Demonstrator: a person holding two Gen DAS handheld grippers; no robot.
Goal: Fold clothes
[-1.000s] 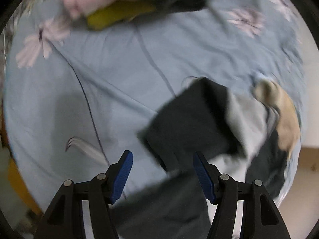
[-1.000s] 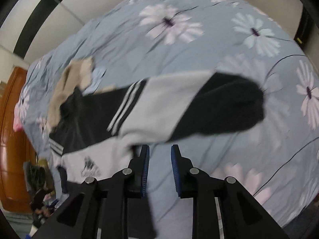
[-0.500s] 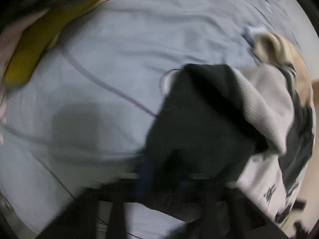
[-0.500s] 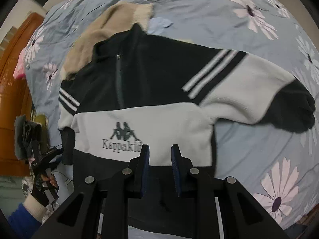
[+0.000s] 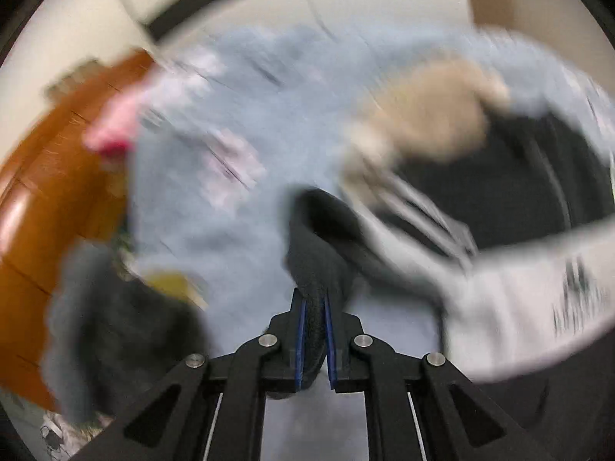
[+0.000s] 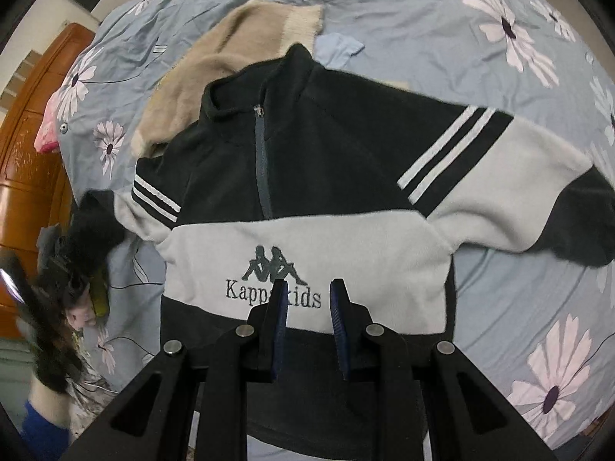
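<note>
We see the Kappa Kids fleece pullover (image 6: 307,199) lying face-up on the floral bedsheet (image 6: 442,30). Our left gripper (image 5: 315,307) pinches its dark sleeve cuff (image 5: 315,246); our right gripper (image 6: 309,296), jaws narrowly parted, hovers over the pullover's logo, holding nothing.

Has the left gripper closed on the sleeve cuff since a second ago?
Yes. The left gripper, then open above the bedsheet, now pinches the dark sleeve cuff.
</note>
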